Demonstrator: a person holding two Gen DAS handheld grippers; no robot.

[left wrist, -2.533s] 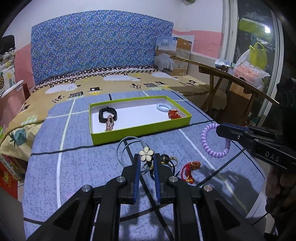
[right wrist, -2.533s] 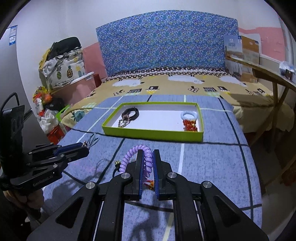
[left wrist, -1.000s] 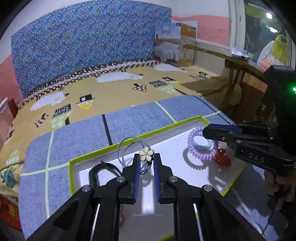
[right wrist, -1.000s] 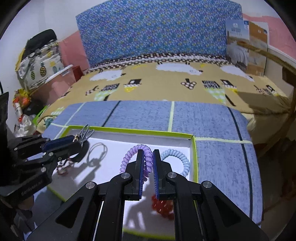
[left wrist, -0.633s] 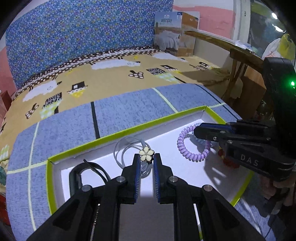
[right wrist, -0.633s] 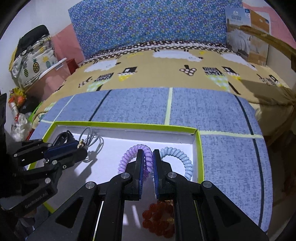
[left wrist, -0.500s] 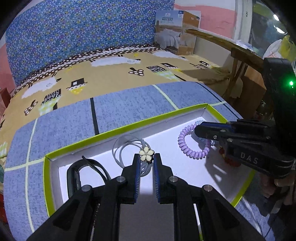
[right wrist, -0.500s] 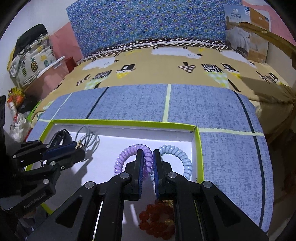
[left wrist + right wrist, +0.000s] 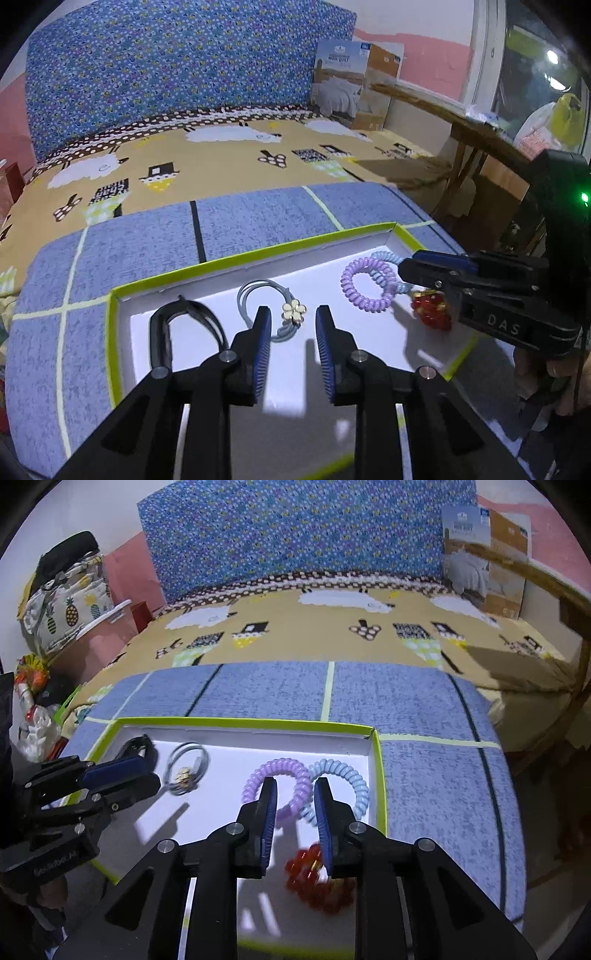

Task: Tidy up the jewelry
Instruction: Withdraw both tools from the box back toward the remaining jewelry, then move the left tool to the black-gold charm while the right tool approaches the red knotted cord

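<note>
We see a lime-green tray (image 9: 379, 771) with a white floor, a lilac coil tie (image 9: 258, 780), a pale blue coil tie (image 9: 354, 775), red beads (image 9: 317, 890), a grey band (image 9: 255, 291) with a cream flower (image 9: 293, 311), and a blue speckled headboard (image 9: 166, 81).
</note>
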